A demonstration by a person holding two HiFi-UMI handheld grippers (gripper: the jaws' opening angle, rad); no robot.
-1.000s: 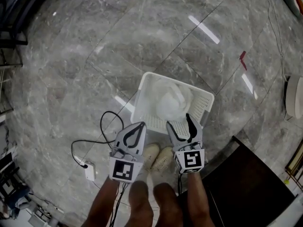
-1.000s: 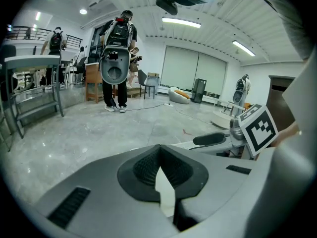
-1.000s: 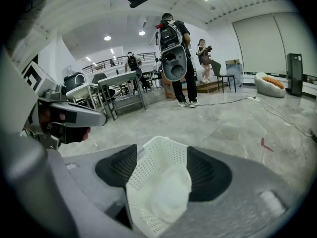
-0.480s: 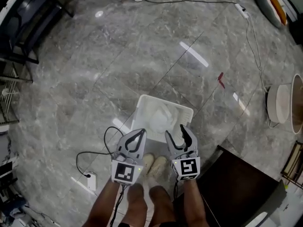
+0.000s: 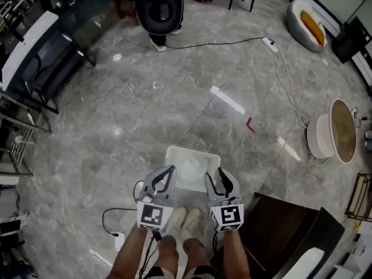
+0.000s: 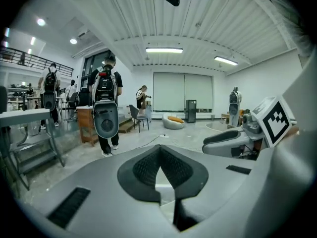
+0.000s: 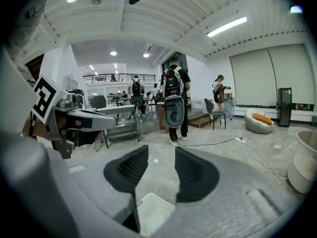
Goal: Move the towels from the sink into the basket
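The white basket stands on the grey stone floor with a white towel lying in it. Both grippers are held side by side above its near edge, well off the floor. My left gripper is shut, and in the left gripper view its pads meet at the tips with nothing held. My right gripper is open; its jaws have just been closing and stand a narrow gap apart with nothing between them. The basket shows far below them. No sink is in view.
The person's pale shoes stand just behind the basket. A black cable with a white plug block lies at the left and dark furniture at the right. A round tub, a floor cable and a person with a backpack are farther off.
Both grippers have risen and the view has lifted with them, so the basket looks smaller and farther below. The right jaws have narrowed. The left gripper stays shut.
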